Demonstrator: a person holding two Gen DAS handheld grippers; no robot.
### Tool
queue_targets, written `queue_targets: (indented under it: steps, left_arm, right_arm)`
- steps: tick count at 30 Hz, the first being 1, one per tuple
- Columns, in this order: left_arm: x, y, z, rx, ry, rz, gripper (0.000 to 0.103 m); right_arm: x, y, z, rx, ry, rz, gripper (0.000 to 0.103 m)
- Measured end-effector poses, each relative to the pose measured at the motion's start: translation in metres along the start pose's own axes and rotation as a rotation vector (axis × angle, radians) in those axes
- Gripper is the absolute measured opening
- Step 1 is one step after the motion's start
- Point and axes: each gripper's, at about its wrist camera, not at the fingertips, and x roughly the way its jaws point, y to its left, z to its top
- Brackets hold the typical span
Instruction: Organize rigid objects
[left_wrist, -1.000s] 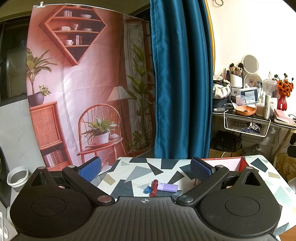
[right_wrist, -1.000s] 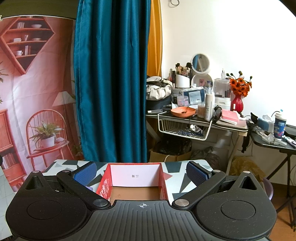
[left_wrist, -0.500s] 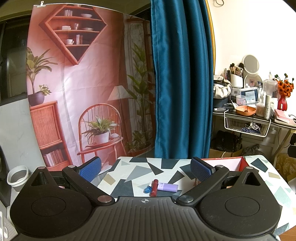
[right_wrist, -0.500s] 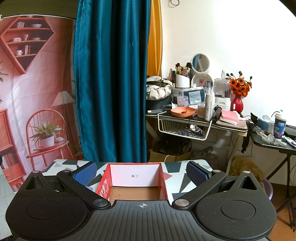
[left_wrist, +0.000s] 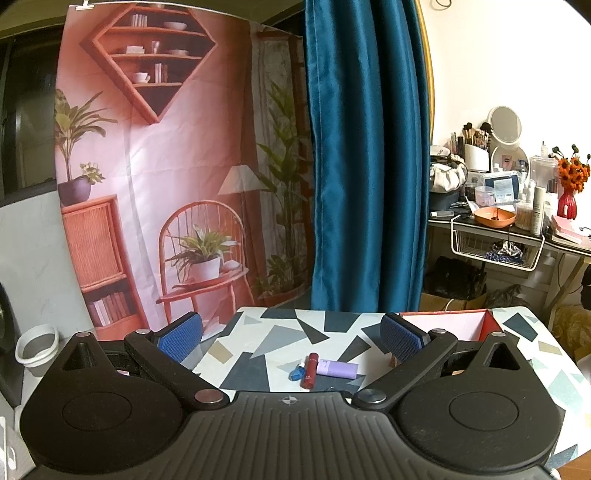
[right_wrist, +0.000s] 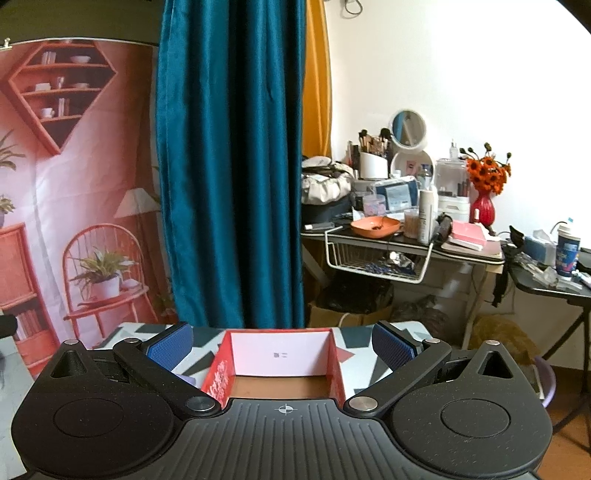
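**Ana:** Nothing much has moved since a second ago, as far as I can tell. Both views line up with the earlier ones, and the small things on the bench (left_wrist: 280, 339) lie just where they did.

**Ben:** So where do we stand?

**Ana:** The left gripper (left_wrist: 291, 334) hangs above the near edge of the bench, spread wide, holding nothing. Below and between its fingers lie a red tube (left_wrist: 309, 370), a lilac tube (left_wrist: 338, 369) touching it on the right, and a small blue piece (left_wrist: 295, 374) tucked against the red tube's left side. The right gripper (right_wrist: 280, 349) is wide and empty too, aimed straight into the red box (right_wrist: 282, 358), whose visible floor looks bare.

**Ben:** Then nothing has been sorted yet, I'd guess. What could go wrong?

**Ana:** The three things are bunched together. Closing on the red tube could catch the lilac one as well, or knock the blue piece away. Both tubes look round, so I'd expect a nudge to set them rolling, and they lie close to the near edge of the bench.

**Ben:** And the box?

**Ana:** It looks like light card. A gripper brushing its wall on the way in could push it along the bench or tip it. The left gripper's right finger is already close to its corner in the left view.
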Motion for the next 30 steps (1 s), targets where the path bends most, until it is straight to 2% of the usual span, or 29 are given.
queue_targets:
  steps: [7, 12, 15, 19, 26, 28, 30]
  left_arm:
    - [0.013, -0.002, -0.002, 0.011, 0.004, 0.016, 0.103]
    - [0.036, -0.004, -0.007, 0.018, 0.026, 0.016, 0.103]
    - [0.053, 0.000, -0.011, -0.004, 0.054, 0.002, 0.103]
    - [0.077, 0.009, -0.019, -0.060, 0.096, -0.016, 0.103]
    - [0.117, 0.016, -0.032, -0.064, 0.145, 0.041, 0.103]
    - [0.131, 0.019, -0.038, -0.072, 0.168, 0.046, 0.103]
    - [0.143, 0.021, -0.044, -0.078, 0.195, 0.049, 0.103]
  right_arm:
    - [0.015, -0.007, -0.006, -0.001, 0.001, -0.014, 0.103]
    - [0.040, -0.020, -0.009, -0.014, 0.014, -0.034, 0.103]
    - [0.057, -0.028, -0.015, 0.000, 0.034, -0.026, 0.103]
    - [0.081, -0.029, -0.026, -0.045, 0.052, -0.057, 0.103]
    - [0.127, -0.039, -0.055, -0.031, 0.147, -0.065, 0.102]
    - [0.142, -0.043, -0.065, -0.028, 0.184, -0.073, 0.101]
    - [0.156, -0.049, -0.075, -0.029, 0.217, -0.083, 0.094]
